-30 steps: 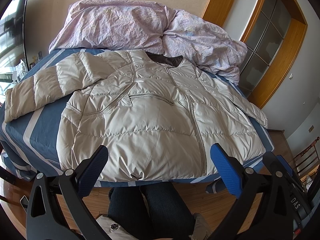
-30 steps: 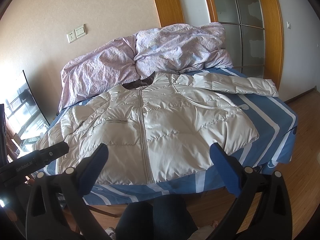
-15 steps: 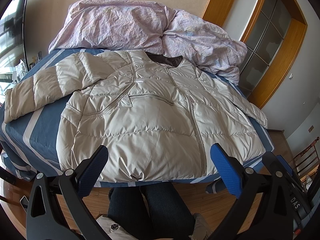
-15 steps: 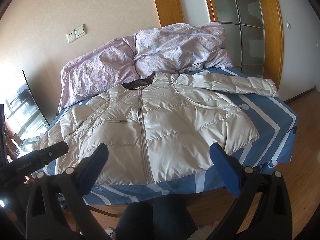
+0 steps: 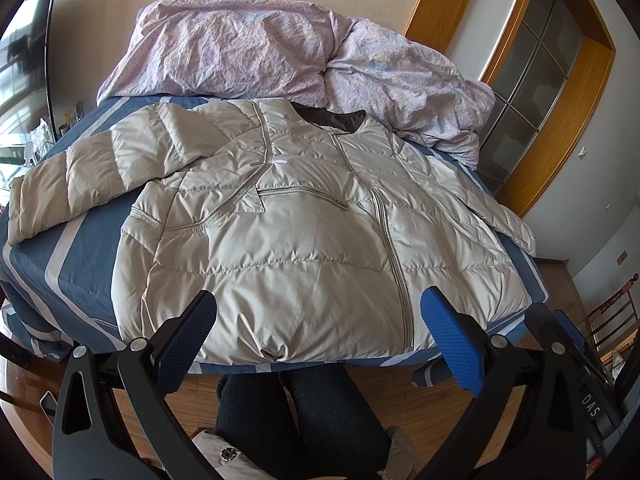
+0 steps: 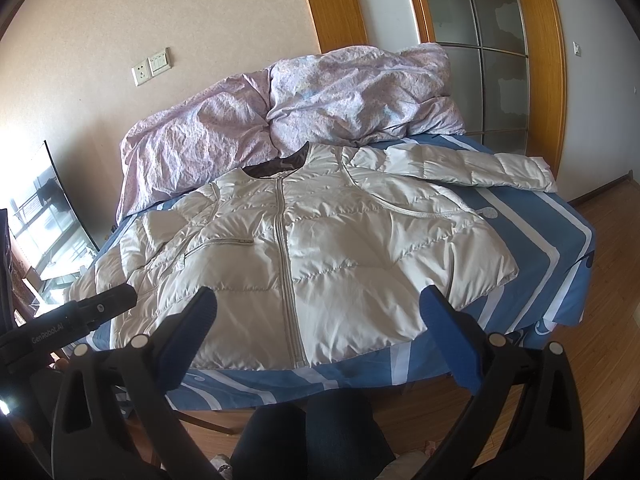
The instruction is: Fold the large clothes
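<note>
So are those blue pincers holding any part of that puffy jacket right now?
No, nothing is held. The left gripper and the right gripper are both open, short of the jacket, which lies flat and zipped on the bed.

One puffer jacket, two sleeves, spread mid-frame on one bed. One crumpled lilac duvet across the upper frame. Two claws: left claw, right claw, each with two blue-padded fingers; one wall outlet and one switch plate, upper left.
</note>
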Demonstrator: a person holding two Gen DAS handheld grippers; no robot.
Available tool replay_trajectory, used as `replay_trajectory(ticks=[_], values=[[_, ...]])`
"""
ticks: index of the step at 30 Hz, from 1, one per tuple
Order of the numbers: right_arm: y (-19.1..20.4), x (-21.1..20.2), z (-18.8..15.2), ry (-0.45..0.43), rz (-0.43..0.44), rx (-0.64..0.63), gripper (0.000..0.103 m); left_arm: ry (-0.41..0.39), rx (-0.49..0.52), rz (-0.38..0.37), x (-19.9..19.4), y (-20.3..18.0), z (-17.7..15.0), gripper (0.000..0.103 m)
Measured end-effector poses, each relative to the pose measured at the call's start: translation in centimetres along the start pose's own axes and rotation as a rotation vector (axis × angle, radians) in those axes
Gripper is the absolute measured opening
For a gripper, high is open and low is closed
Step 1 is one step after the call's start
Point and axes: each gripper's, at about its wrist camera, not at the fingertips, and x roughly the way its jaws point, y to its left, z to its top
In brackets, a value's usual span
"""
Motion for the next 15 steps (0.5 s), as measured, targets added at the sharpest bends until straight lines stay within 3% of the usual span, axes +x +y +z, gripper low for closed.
replay_trajectory(ticks=[15], values=[[-0.42, 1.01, 0.44, 0.008, -0.007, 0.01, 0.101, 0.002, -0.001, 0.003, 0.06, 0.01, 0.03, 0.102]])
